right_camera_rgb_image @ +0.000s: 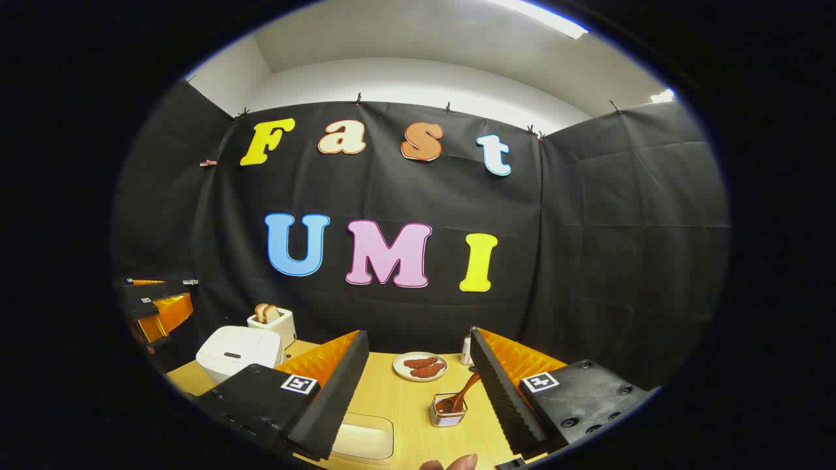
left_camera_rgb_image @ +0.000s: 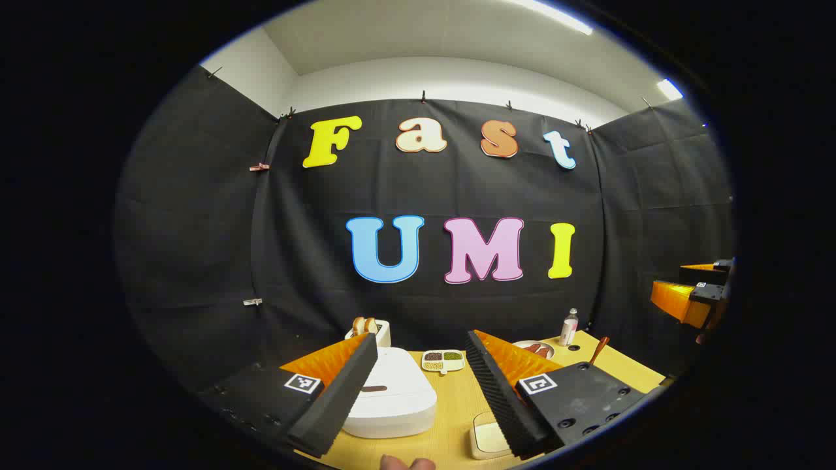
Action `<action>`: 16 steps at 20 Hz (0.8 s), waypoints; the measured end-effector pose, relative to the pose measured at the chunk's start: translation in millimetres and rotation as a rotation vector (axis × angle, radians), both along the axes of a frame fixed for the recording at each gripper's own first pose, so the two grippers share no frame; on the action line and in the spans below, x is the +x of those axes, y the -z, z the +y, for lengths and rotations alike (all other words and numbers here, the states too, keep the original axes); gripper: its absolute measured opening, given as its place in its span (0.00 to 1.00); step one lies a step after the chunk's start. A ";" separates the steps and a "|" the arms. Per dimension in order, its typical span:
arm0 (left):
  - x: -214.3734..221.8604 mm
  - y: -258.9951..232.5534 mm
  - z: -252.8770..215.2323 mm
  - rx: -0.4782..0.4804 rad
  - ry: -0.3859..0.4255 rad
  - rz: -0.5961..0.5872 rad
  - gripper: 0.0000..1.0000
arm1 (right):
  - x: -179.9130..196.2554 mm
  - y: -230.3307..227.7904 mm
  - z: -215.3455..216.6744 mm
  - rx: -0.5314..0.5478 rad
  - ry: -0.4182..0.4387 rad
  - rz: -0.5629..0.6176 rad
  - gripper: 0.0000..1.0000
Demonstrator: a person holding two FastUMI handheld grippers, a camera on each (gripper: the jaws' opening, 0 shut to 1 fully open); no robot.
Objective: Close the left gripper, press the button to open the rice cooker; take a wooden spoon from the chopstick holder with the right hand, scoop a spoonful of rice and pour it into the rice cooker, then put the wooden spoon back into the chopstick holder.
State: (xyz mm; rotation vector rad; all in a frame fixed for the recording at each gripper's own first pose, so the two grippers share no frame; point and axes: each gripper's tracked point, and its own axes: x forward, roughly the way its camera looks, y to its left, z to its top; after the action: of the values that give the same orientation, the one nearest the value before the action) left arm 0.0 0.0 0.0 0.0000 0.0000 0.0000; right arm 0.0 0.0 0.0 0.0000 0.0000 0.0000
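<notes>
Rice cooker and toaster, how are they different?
The rice cooker is big, low, rounded and shut; the toaster behind it is smaller and boxy, with bread sticking out on top. The rice cooker stands nearer the camera. Both are white and sit on the table.

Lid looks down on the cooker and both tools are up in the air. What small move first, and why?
Probably shut the left tool first. Its jaws stand open above the white rice cooker, whose lid is down, and a closed tip suits pressing the button. The wooden spoon sits untouched in the chopstick holder.
</notes>
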 end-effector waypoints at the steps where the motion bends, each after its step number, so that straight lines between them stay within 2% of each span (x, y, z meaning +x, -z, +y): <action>1: 0.2 -0.1 -0.2 -0.005 0.002 0.000 0.94 | 0.1 -0.9 -0.3 -0.002 0.002 -0.003 0.98; 16: 7.8 1.2 -3.0 0.021 0.001 0.003 0.94 | 3.0 2.9 -5.8 0.002 0.022 0.002 0.98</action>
State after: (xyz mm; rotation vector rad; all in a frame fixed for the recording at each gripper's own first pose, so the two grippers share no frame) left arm 7.8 -3.0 -1.2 0.0208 0.0032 -0.0012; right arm 3.0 -5.8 -2.9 0.0017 0.0024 -0.0222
